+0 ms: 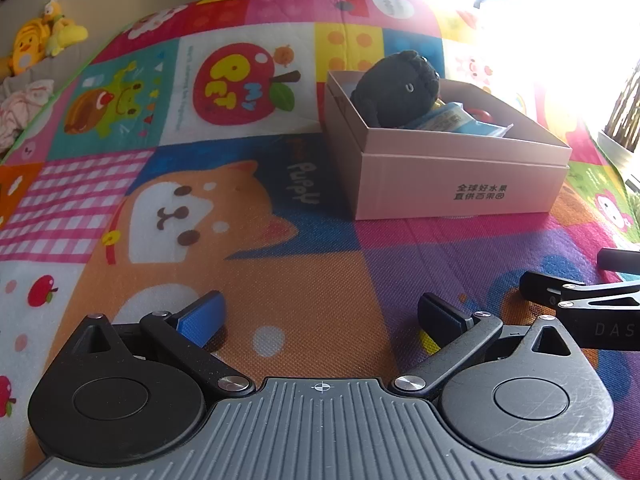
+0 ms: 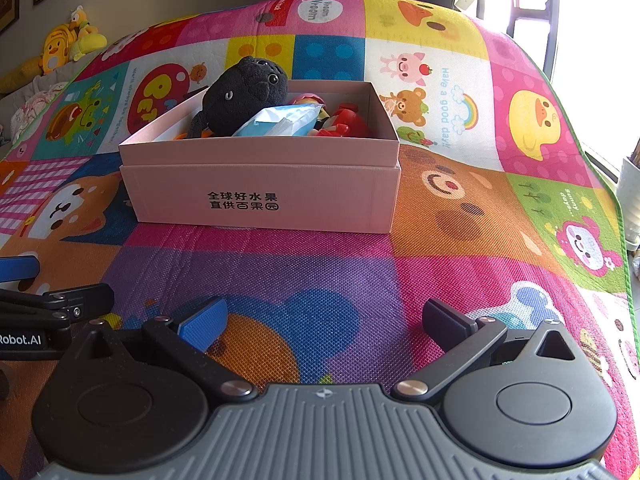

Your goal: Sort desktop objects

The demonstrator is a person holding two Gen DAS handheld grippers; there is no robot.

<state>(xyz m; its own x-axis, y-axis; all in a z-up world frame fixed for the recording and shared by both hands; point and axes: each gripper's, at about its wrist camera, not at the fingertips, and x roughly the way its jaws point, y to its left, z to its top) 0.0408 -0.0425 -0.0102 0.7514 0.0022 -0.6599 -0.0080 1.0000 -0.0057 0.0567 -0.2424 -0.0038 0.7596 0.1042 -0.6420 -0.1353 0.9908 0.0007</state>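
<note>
A pink cardboard box sits on a colourful cartoon play mat. Inside lie a black plush toy, a light blue packet and red toys. My right gripper hovers low over the mat in front of the box, open and empty. My left gripper is also open and empty, to the front left of the box. The right gripper's fingers show at the right edge of the left wrist view; the left gripper's fingers show at the left edge of the right wrist view.
Yellow plush toys and crumpled cloth lie beyond the mat's far left edge by the wall. A bright window is at the far right, with a white pot at the mat's right edge.
</note>
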